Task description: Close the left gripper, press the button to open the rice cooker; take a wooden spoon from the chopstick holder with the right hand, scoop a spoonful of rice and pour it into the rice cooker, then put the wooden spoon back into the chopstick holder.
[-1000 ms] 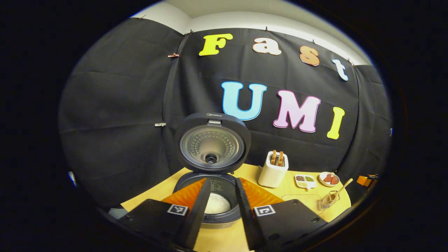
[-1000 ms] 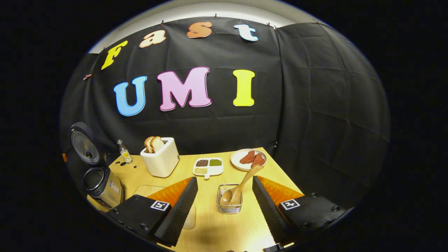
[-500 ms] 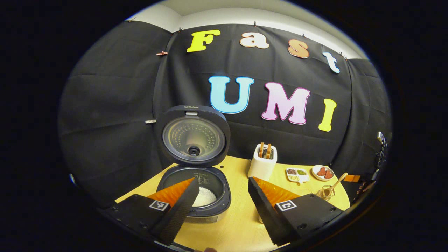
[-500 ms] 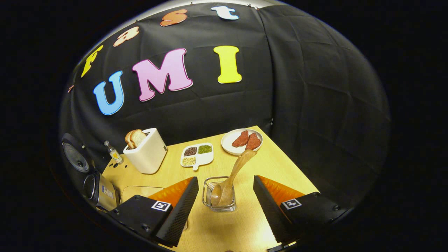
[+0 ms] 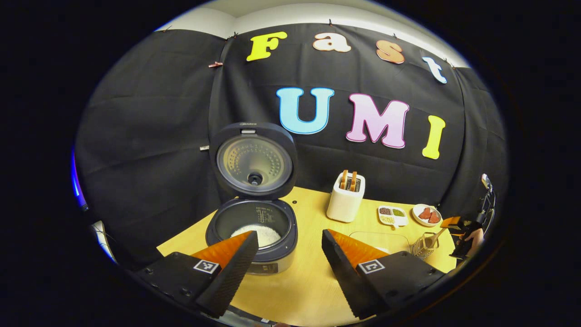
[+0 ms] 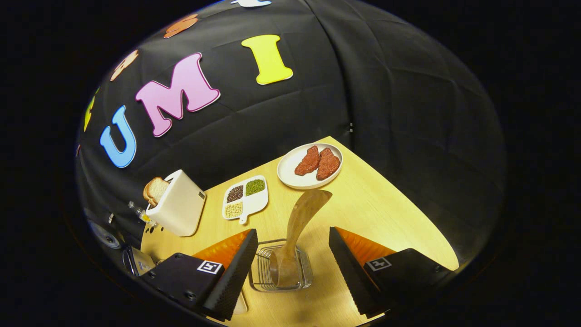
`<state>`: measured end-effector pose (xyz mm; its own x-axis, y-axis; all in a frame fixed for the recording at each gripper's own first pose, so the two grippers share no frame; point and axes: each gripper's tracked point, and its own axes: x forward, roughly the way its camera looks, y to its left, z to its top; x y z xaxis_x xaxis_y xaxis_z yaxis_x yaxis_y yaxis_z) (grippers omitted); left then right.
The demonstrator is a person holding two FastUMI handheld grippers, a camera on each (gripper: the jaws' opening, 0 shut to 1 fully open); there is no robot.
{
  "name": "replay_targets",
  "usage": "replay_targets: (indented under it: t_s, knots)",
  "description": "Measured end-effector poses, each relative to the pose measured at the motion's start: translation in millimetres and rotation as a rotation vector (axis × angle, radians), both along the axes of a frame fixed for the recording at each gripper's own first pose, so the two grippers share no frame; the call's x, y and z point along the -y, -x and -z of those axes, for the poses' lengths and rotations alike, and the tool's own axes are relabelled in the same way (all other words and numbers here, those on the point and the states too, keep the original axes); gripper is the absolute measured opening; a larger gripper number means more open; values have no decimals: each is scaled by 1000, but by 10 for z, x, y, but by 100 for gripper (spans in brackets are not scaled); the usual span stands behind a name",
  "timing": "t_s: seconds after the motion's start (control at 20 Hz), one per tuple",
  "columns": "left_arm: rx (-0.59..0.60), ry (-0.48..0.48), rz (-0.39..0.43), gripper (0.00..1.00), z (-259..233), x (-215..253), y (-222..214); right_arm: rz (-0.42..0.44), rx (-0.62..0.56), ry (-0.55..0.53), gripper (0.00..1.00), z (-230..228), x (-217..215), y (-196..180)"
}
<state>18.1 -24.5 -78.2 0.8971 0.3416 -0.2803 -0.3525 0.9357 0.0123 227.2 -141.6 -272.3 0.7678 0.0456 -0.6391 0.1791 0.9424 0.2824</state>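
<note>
In the left gripper view, my left gripper [image 5: 288, 254] stood wide open and held nothing. The rice cooker [image 5: 252, 236] sat at centre left of the frame, lid [image 5: 254, 160] raised upright, white rice [image 5: 256, 232] lying in the pot behind my left finger. At the far right edge, my right gripper [image 5: 458, 225] and the hand [image 5: 476, 236] on it appeared small, just beside the chopstick holder [image 5: 423, 245].

In the right gripper view, my right gripper [image 6: 292, 265] was also wide open and empty. The chopstick holder [image 6: 281, 271] lay between its fingers at bottom centre, with the wooden spoon [image 6: 297, 227] standing tilted in it, touching neither finger. The cooker was cut off at the lower left edge and hard to make out. The toaster [image 6: 177, 209], a divided dish [image 6: 245, 197] and a plate [image 6: 290, 175] stood on the table [image 6: 386, 213] beyond.
</note>
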Motion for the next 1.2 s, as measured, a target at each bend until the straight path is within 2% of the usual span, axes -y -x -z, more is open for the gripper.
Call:
replay_targets:
  t_s: [0.2, 0.3, 0.35, 0.4, 0.45, 0.5, 0.55, 0.6, 0.65, 0.9, 1.2]
  knots:
    - [-42, -11, -39, 95, 159, 140, 133, 36, -39, -100, 99, 188, 17, -197]
    - [-58, -10, -50, 95, 238, 221, 184, 54, -50, -147, 91, 252, 4, -265]
    - [-64, -10, -54, 95, 263, 249, 204, 67, -57, -163, 85, 285, 8, -286]
    - [-71, -8, -57, 95, 302, 277, 226, 77, -66, -180, 69, 314, 8, -299]
    - [-77, -6, -59, 95, 327, 302, 241, 83, -72, -199, 68, 326, -7, -312]
    - [-80, -5, -58, 95, 351, 331, 256, 87, -78, -220, 36, 301, -45, -325]
    - [-80, -6, -57, 95, 354, 357, 267, 87, -78, -231, 39, 279, -84, -341]
    - [-82, -7, -55, 95, 364, 374, 267, 95, -81, -222, 27, 291, -59, -351]
    - [-81, -7, -53, 95, 357, 390, 269, 96, -81, -214, 22, 257, -83, -315]
    - [-67, -6, -24, 96, 336, 422, 258, 45, 0, -179, 18, -44, -146, -266]
    - [-26, 31, 13, 96, 329, 302, 238, 55, 127, -169, 18, -678, -123, -235]
